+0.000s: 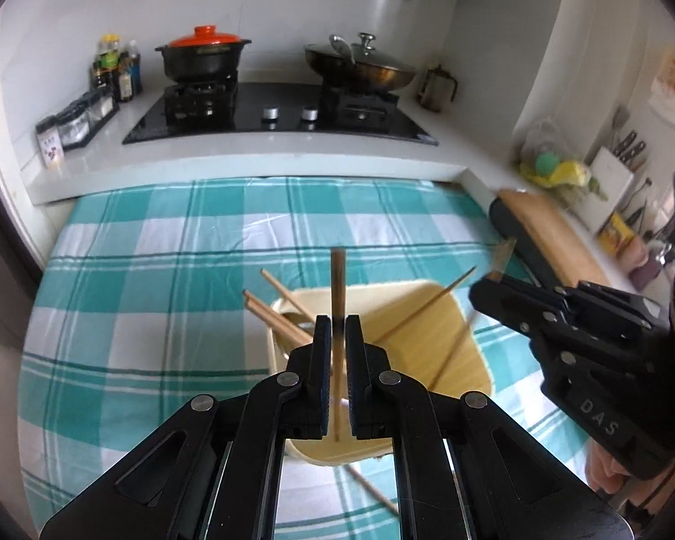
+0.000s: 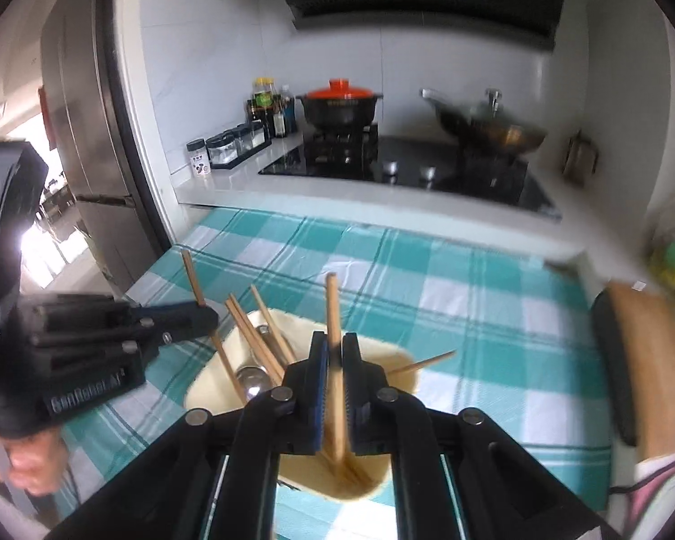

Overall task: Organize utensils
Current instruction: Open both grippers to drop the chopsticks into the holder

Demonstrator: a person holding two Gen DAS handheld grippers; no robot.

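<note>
A cream utensil tray [image 1: 427,310] [image 2: 220,382] lies on the teal checked cloth. My left gripper [image 1: 337,328] is shut on one wooden chopstick [image 1: 337,279], held upright over the tray; it also shows at left in the right wrist view [image 2: 211,315]. My right gripper [image 2: 335,351] is shut on another upright chopstick [image 2: 332,306] over the tray; it shows at right in the left wrist view [image 1: 486,288]. Several chopsticks [image 1: 274,315] [image 2: 256,342] lean in the tray's left compartment with a metal spoon [image 2: 252,378]. Loose chopsticks [image 1: 423,310] lie across the right compartment.
The checked cloth [image 1: 157,270] covers the table. A wooden cutting board [image 1: 549,234] [image 2: 643,360] lies at right. Behind are the stove [image 1: 283,112], a red-lidded pot [image 1: 202,54], a wok [image 1: 364,67] and spice jars [image 1: 76,121]. A fridge [image 2: 90,135] stands at left.
</note>
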